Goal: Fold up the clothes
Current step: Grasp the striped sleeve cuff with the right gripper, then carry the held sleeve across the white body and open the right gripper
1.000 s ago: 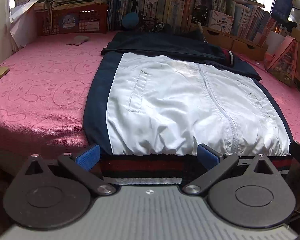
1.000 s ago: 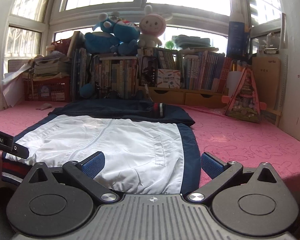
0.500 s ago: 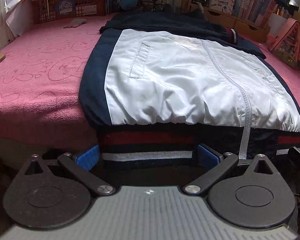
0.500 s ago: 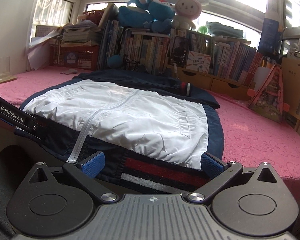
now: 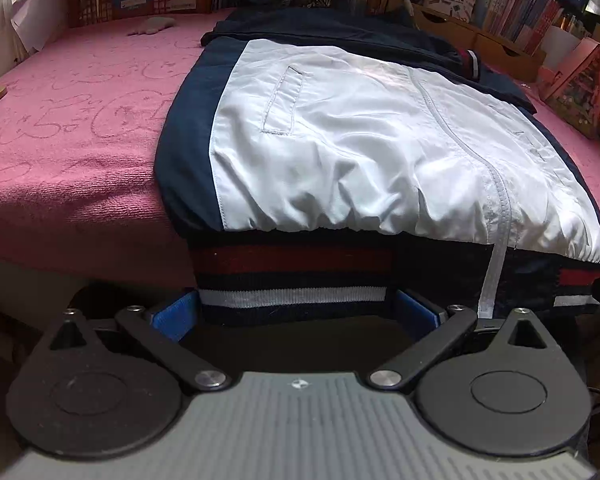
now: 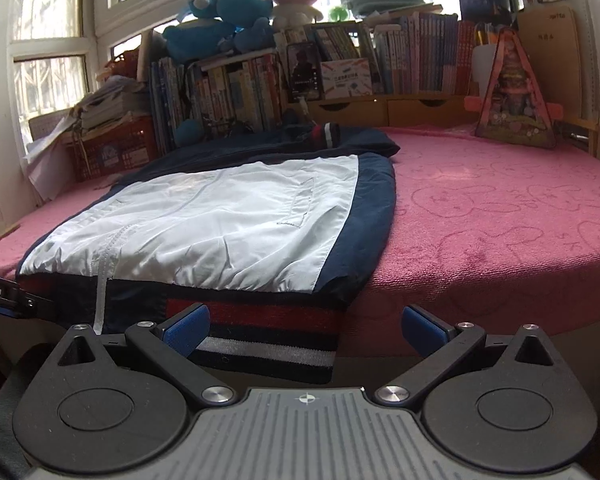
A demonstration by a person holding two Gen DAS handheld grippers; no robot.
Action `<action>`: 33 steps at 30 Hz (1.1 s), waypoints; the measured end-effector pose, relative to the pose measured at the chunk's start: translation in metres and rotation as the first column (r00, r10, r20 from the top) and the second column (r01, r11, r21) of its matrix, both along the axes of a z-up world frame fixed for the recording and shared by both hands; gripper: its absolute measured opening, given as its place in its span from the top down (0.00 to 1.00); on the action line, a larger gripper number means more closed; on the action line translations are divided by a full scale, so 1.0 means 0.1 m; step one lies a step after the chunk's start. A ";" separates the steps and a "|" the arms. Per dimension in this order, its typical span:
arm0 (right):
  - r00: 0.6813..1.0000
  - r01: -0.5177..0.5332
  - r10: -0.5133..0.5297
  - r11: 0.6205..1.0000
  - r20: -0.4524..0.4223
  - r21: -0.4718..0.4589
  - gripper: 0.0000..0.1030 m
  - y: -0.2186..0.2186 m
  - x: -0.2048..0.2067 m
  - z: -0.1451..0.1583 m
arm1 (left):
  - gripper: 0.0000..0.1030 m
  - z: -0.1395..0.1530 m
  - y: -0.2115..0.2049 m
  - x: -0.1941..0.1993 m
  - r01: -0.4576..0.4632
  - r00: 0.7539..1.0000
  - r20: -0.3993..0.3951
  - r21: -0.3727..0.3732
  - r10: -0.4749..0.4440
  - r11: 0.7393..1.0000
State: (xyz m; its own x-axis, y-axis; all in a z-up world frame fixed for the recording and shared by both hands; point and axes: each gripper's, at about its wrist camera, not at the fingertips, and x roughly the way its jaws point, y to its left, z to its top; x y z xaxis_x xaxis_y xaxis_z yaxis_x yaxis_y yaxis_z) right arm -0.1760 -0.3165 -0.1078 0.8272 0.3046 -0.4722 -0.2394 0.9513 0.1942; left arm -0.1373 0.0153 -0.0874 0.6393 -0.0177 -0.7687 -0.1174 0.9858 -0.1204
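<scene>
- Left wrist view: your left gripper [image 5: 296, 312] has dropped from level with the bed top a second ago to below the mattress edge, so the jacket's [image 5: 380, 148] striped hem [image 5: 292, 276] now fills the gap between the wide-apart blue fingers [image 5: 176, 314].
- Right wrist view: your right gripper [image 6: 306, 330] has made the same descent and sits released at the hem's other corner [image 6: 268, 332]; its inner finger overlaps the ribbing, its outer finger faces bare pink cover [image 6: 500, 220].
- Neither gripper grasps anything yet, as both are spread open.
- The jacket lies zipped, front up, on the bed, sleeves folded across at the far end, hem hanging over the near edge.
- Judging from this, you are lined up to pinch both hem corners and carry them toward the collar; the slippery white shell may slide, so bite the knit band.
</scene>
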 end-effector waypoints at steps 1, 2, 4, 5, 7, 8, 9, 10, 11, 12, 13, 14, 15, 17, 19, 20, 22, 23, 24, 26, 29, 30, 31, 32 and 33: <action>1.000 -0.019 0.019 1.000 -0.007 0.023 0.02 -0.01 0.03 0.01 | 0.00 0.01 0.00 -0.01 -0.005 1.000 0.004 0.003 0.005 1.000; 0.999 -0.032 0.033 0.999 -0.026 0.034 0.05 -0.02 0.08 0.01 | 0.00 0.03 0.01 -0.01 -0.009 1.000 0.009 0.007 0.009 1.000; 0.995 -0.043 0.049 0.997 -0.090 0.058 0.32 -0.01 0.18 -0.01 | 0.00 0.07 0.03 -0.03 -0.015 1.000 0.022 0.012 0.015 1.000; 0.991 -0.048 0.057 0.996 -0.123 0.071 0.37 -0.01 0.23 -0.02 | 0.00 0.10 0.04 -0.04 -0.020 0.999 0.032 0.013 0.020 1.000; 0.987 -0.045 0.059 0.994 -0.149 0.097 0.40 -0.02 0.27 -0.02 | 0.00 0.15 0.08 -0.05 -0.030 0.999 0.046 0.013 0.030 0.999; 0.986 -0.042 0.060 0.993 -0.157 0.110 0.42 -0.03 0.27 -0.01 | 0.00 0.17 0.10 -0.05 -0.037 0.998 0.053 0.015 0.036 0.999; 0.985 -0.031 0.053 0.991 -0.166 0.131 0.49 -0.05 0.27 0.02 | 0.00 0.19 0.12 -0.06 -0.041 0.997 0.060 0.019 0.039 0.999; 0.984 -0.017 0.045 0.988 -0.175 0.154 0.53 -0.07 0.26 0.06 | 0.00 0.21 0.15 -0.05 -0.040 0.997 0.067 0.027 0.038 0.999; 0.986 0.009 0.024 0.982 -0.168 0.188 0.66 -0.11 0.22 0.13 | 0.00 0.25 0.18 -0.03 -0.034 0.997 0.078 0.046 0.030 0.998; 0.988 0.038 -0.002 0.973 -0.156 0.226 0.84 -0.17 0.17 0.21 | 0.00 0.30 0.21 -0.01 -0.029 0.996 0.090 0.066 0.023 0.997; 0.991 0.051 -0.014 0.959 -0.134 0.277 0.86 -0.23 0.12 0.32 | 0.00 0.36 0.25 0.03 -0.032 0.994 0.108 0.091 0.022 0.995; 0.994 0.049 -0.015 0.944 -0.105 0.325 0.87 -0.28 0.08 0.44 | 0.00 0.42 0.30 0.08 -0.035 0.992 0.127 0.111 0.020 0.993; 0.997 0.037 -0.010 0.937 -0.081 0.347 0.88 -0.30 0.08 0.56 | 0.00 0.49 0.35 0.13 -0.039 0.989 0.146 0.113 0.022 0.993; 0.998 0.009 0.011 0.937 -0.054 0.348 0.88 -0.27 0.16 0.73 | 0.00 0.62 0.45 0.23 -0.046 0.982 0.185 0.115 0.024 0.992; 0.997 -0.014 0.040 0.933 -0.063 0.360 0.89 -0.20 0.41 0.82 | 0.00 0.70 0.51 0.29 -0.045 0.976 0.214 0.095 0.024 0.994; 0.996 -0.024 0.052 0.934 -0.069 0.356 0.89 -0.15 0.55 0.83 | 0.00 0.75 0.55 0.32 -0.045 0.973 0.229 0.085 0.024 0.995; 0.993 -0.043 0.076 0.940 -0.085 0.338 0.89 -0.01 0.87 0.84 | 0.00 0.81 0.58 0.36 -0.028 0.968 0.251 0.059 0.013 0.998; 0.991 -0.053 0.089 0.944 -0.096 0.325 0.89 0.09 1.04 0.83 | 0.00 0.83 0.57 0.36 -0.010 0.966 0.259 0.042 -0.001 0.999; 0.989 -0.064 0.102 0.948 -0.107 0.313 0.89 0.18 1.21 0.82 | 0.00 0.85 0.54 0.35 0.025 0.964 0.266 0.013 -0.027 1.000; 0.983 -0.073 0.116 0.955 -0.139 0.287 0.89 0.37 1.55 0.76 | 0.00 0.88 0.46 0.32 0.098 0.956 0.282 -0.041 -0.083 0.994; 0.966 -0.078 0.140 0.959 -0.217 0.272 0.89 0.57 1.91 0.55 | 0.00 0.89 0.18 0.25 0.248 0.926 0.305 -0.044 -0.223 0.968; 0.960 -0.080 0.147 0.960 -0.240 0.268 0.89 0.63 2.01 0.48 | 0.00 0.88 0.03 0.24 0.315 0.908 0.300 -0.028 -0.293 0.949; 0.955 -0.083 0.153 0.960 -0.252 0.269 0.89 0.67 2.07 0.44 | 0.00 0.85 -0.09 0.24 0.370 0.891 0.290 -0.014 -0.350 0.929; 0.952 -0.086 0.159 0.959 -0.261 0.271 0.89 0.71 2.12 0.41 | 0.00 0.82 -0.20 0.25 0.419 0.872 0.280 -0.001 -0.402 0.908; 0.950 -0.092 0.165 0.959 -0.264 0.269 0.89 0.73 2.16 0.39 | 0.00 0.77 -0.29 0.27 0.460 0.853 0.270 0.016 -0.447 0.888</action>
State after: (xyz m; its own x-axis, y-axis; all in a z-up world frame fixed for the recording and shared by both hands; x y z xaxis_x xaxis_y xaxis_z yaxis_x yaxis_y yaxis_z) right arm 0.0398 -0.2431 -0.0685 0.6178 0.5382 -0.5734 -0.2574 0.8274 0.4992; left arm -0.1102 -0.0139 -0.0104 0.7270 -0.3861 -0.5677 0.3827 0.9144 -0.1318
